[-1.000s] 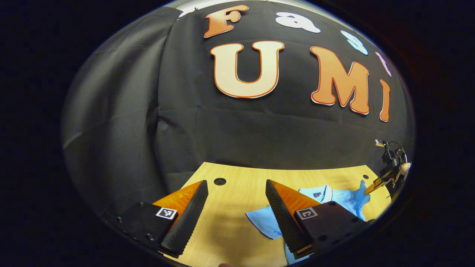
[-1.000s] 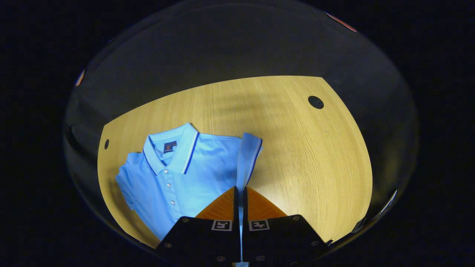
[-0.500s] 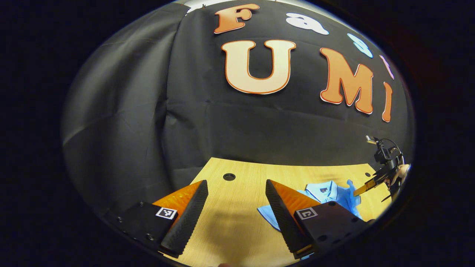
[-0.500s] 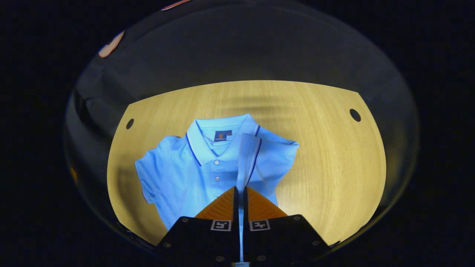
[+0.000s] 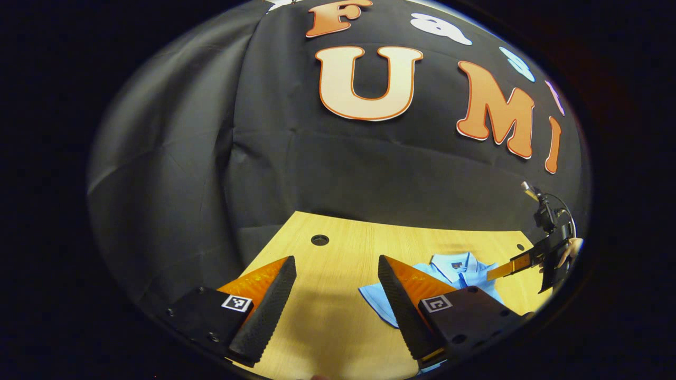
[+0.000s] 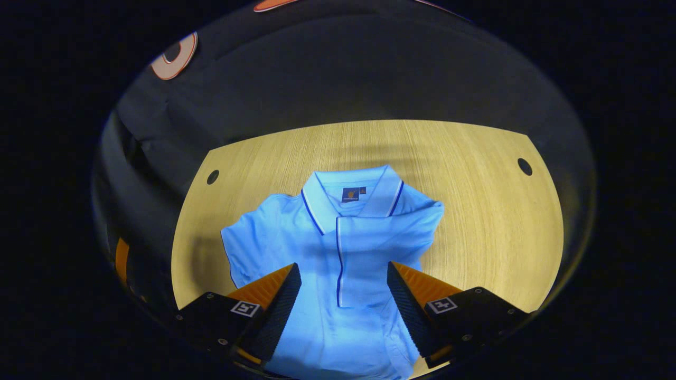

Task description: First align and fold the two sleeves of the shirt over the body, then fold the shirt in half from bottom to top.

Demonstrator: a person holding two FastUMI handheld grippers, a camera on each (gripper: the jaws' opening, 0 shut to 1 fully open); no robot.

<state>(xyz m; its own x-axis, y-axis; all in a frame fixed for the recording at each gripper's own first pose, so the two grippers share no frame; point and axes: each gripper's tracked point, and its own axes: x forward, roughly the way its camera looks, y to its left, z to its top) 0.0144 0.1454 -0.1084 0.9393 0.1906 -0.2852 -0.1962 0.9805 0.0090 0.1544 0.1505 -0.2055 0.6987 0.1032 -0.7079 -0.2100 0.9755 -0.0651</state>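
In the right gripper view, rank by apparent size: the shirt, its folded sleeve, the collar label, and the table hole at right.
1. Shirt, largest by far.
2. Folded sleeve, lying flat across the shirt's front.
3. Collar label and table hole: both tiny and alike in size, so no ranking between them.

1. The shirt (image 6: 343, 248) is cut off at its near hem in the right gripper view.
2. In the left gripper view, its right part is hidden behind a finger (image 5: 401, 306).
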